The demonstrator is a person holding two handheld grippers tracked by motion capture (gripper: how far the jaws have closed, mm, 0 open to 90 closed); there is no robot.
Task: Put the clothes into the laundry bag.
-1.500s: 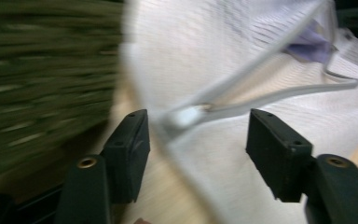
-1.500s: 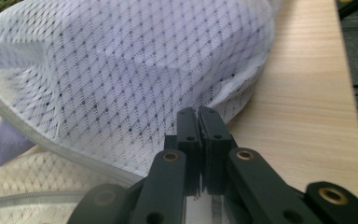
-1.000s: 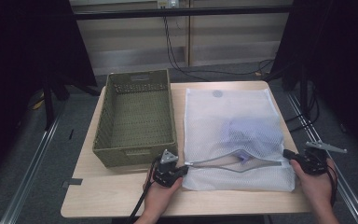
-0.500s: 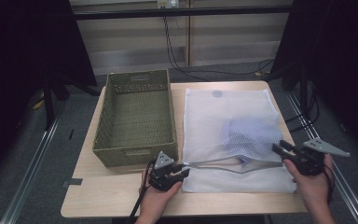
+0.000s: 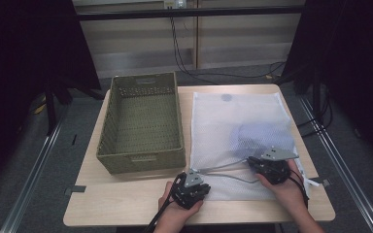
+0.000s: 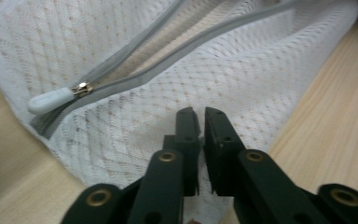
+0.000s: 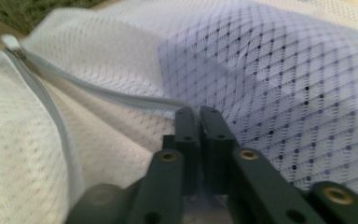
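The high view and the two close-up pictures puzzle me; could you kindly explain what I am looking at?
There is no machine here: a person holds a hand tool with two black jaws in each hand. The high view looks down on the table from above the person's side. Each close-up comes from a small camera riding on one tool, looking along its jaws. On the table stand a green woven basket and, beside it, a white mesh bag with a bluish cloth inside; its zip is open. The left gripper and the right gripper both rest at the bag's near edge by the zip. Their jaws have just been closing and now stand shut. I cannot tell whether any mesh is pinched between them.
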